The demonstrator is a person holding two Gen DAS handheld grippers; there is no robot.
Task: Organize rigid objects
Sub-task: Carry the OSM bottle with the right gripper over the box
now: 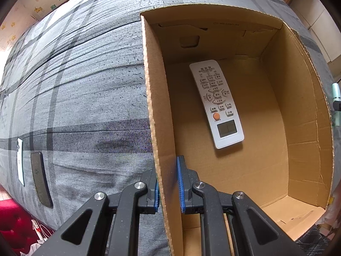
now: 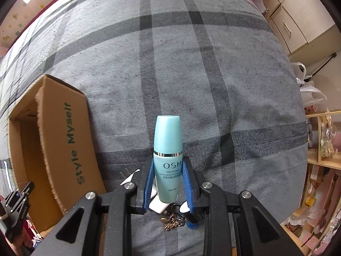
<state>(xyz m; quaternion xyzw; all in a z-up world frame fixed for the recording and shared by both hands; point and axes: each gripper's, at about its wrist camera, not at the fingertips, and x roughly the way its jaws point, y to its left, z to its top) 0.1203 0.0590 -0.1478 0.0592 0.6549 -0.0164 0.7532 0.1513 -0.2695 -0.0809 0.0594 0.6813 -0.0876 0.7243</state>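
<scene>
Right gripper (image 2: 168,183) pointing down, clamped on teal bottle (image 2: 168,155); left gripper (image 1: 168,183) downward, apparently pinching box wall (image 1: 157,128).

"OSM" on bottle (image 2: 168,160); "Style Myself" on box (image 2: 70,140)

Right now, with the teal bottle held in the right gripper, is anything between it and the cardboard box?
Nothing visible blocks the way. The teal bottle is clamped in the right gripper, and only bare bedspread lies between it and the cardboard box. The box's near wall must be cleared. Inside lies only a white remote; the left gripper pinches the opposite wall.
</scene>
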